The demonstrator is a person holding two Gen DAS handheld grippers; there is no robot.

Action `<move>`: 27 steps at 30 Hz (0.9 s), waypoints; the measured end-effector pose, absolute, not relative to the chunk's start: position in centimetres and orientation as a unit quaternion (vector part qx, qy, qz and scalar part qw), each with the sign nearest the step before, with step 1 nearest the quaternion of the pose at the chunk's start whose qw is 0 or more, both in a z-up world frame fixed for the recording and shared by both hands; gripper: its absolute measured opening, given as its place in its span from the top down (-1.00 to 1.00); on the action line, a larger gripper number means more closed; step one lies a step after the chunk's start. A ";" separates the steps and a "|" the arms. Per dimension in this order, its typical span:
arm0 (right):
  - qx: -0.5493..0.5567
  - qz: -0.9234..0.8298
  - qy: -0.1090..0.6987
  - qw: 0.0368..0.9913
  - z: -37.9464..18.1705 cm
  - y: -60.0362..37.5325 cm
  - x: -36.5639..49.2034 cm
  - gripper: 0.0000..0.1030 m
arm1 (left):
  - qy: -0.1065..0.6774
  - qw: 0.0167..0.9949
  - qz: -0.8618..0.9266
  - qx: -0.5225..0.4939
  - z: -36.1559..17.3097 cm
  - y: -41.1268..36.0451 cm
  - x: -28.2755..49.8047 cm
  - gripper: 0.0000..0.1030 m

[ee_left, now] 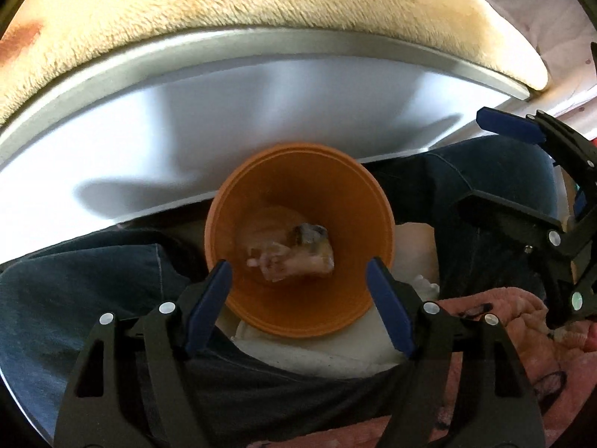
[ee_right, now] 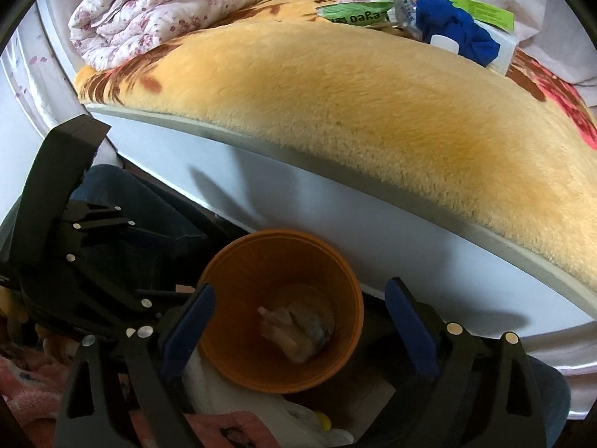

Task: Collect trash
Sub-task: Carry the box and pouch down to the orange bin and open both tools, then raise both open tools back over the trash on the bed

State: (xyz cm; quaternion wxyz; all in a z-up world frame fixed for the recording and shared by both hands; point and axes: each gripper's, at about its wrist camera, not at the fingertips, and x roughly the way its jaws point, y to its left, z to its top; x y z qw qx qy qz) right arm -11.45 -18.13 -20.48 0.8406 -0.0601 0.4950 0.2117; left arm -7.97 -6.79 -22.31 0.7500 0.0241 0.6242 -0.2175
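Note:
An orange bin [ee_left: 298, 321] stands on the floor between a person's knees, against the white bed side. Crumpled pale wrappers [ee_left: 294, 254] lie at its bottom. My left gripper [ee_left: 298, 265] hangs open over the bin's mouth, with nothing between its blue pads. My right gripper [ee_right: 300, 285] is also open above the same bin [ee_right: 238, 358], nothing between its fingers, the wrappers [ee_right: 298, 332] far below them. One blue pad [ee_left: 507, 125] of the right gripper shows at the right of the left wrist view. More litter lies on the bed: green wrappers [ee_right: 358, 11].
A yellow plush blanket [ee_right: 354, 112] covers the bed above its white side panel [ee_right: 335, 216]. A folded floral quilt [ee_right: 168, 3] and a blue cloth [ee_right: 455, 30] with a white box lie at the back. Jeans-clad legs [ee_left: 93, 280] flank the bin; pink fabric [ee_left: 503, 336] lies beside it.

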 end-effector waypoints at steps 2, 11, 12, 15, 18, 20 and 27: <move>-0.060 0.208 0.492 0.843 -20.4 -18.3 -11.5 -0.76 | 0.621 0.754 -0.214 0.026 -22.2 -6.6 -7.8 -0.41; -0.053 0.196 0.475 0.856 -18.8 -19.3 -11.3 -0.76 | 0.607 0.766 -0.212 0.021 -20.8 -6.1 -7.8 -0.41; -0.053 0.194 0.471 0.859 -18.5 -19.4 -11.3 -0.76 | 0.602 0.769 -0.214 0.020 -20.2 -6.1 -7.8 -0.41; -0.050 0.191 0.461 0.865 -17.6 -19.7 -11.4 -0.76 | 0.588 0.779 -0.217 0.018 -19.2 -5.8 -7.8 -0.41; -0.044 0.186 0.446 0.874 -16.5 -20.4 -11.3 -0.76 | 0.568 0.794 -0.216 0.018 -17.9 -5.5 -7.3 -0.52; -0.038 0.182 0.430 0.883 -15.4 -20.9 -11.1 -0.76 | 0.554 0.805 -0.211 0.019 -16.9 -5.5 -7.1 -0.60; -0.019 0.153 0.381 0.912 -12.3 -22.3 -8.3 -0.76 | 0.507 0.843 -0.178 0.004 -13.4 -4.5 -4.9 -0.60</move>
